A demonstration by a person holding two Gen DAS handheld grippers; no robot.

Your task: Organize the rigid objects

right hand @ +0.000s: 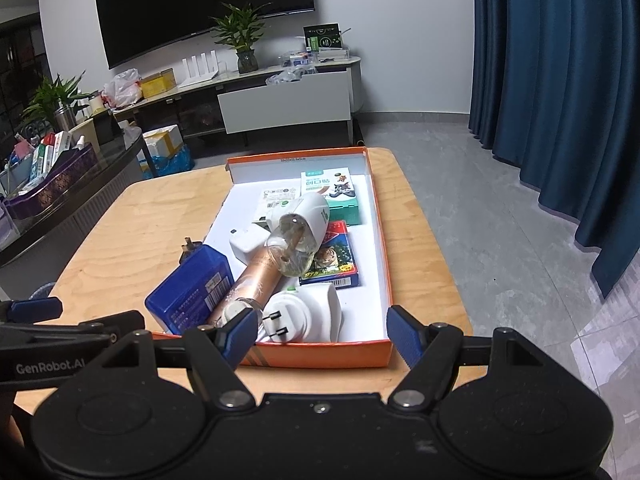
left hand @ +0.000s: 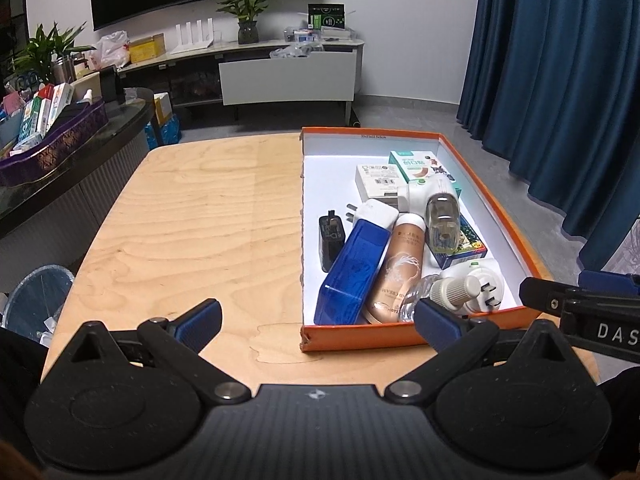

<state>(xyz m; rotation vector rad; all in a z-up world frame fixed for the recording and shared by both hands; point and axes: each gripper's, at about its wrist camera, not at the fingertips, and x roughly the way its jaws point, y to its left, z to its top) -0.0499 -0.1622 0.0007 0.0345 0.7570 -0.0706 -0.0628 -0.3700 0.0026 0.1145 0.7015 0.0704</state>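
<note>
An orange-walled box [left hand: 500, 216] [right hand: 380, 236] with a white floor sits on the wooden table's right side. Inside lie a blue plastic case [left hand: 352, 272] [right hand: 192, 284], a gold cream tube [left hand: 400, 264] [right hand: 252, 280], a black adapter [left hand: 331, 240], white plug-in devices [left hand: 476, 284] [right hand: 304, 312], a clear-bottled vaporizer [left hand: 440, 216] [right hand: 296, 240], a card box [right hand: 334, 260] and small cartons [left hand: 416, 166] [right hand: 330, 190]. My left gripper [left hand: 318, 322] hangs open before the box's near left corner. My right gripper [right hand: 322, 336] stands open at the box's near wall, holding nothing.
Bare wooden tabletop [left hand: 192, 216] lies left of the box. A dark side table with a purple tin of boxes [left hand: 52, 136] stands at the left. A fan [left hand: 28, 308] sits on the floor. Blue curtains [right hand: 560, 80] hang at the right.
</note>
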